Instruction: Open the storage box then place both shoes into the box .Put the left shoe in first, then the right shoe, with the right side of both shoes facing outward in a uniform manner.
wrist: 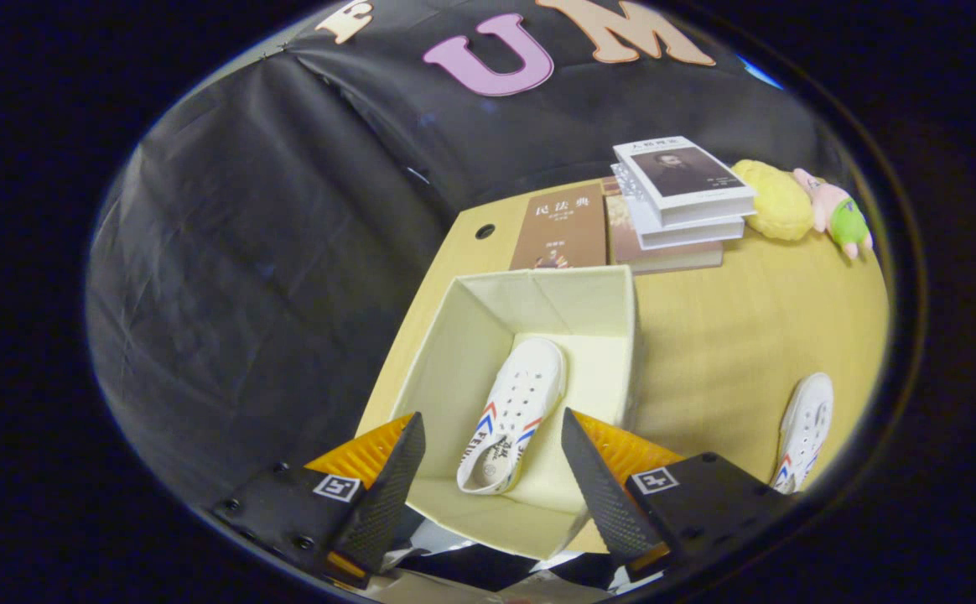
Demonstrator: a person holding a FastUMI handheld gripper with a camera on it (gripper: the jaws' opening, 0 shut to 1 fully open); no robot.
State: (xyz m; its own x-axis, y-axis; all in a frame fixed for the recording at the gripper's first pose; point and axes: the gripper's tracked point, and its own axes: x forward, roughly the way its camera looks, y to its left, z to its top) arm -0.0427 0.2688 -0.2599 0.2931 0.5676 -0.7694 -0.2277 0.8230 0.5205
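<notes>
The cream fabric storage box [463,335] stands open on the wooden table, just below and ahead of my fingers. One white shoe [515,404] with red and blue stripes lies on the box's floor, its toe pointing away from me. It sits between my fingers in the view but well below them. My gripper [492,445] hovers above the box, open, with nothing between its fingers. The second white shoe [805,428] lies on the table to the right of the box, beyond my right finger.
Behind the box lie a brown book [559,226] and a stack of books [679,197]. Yellow and pink plush toys [807,208] rest at the table's far right. A cable hole [485,231] marks the table's far left corner. The table's left edge runs along the box.
</notes>
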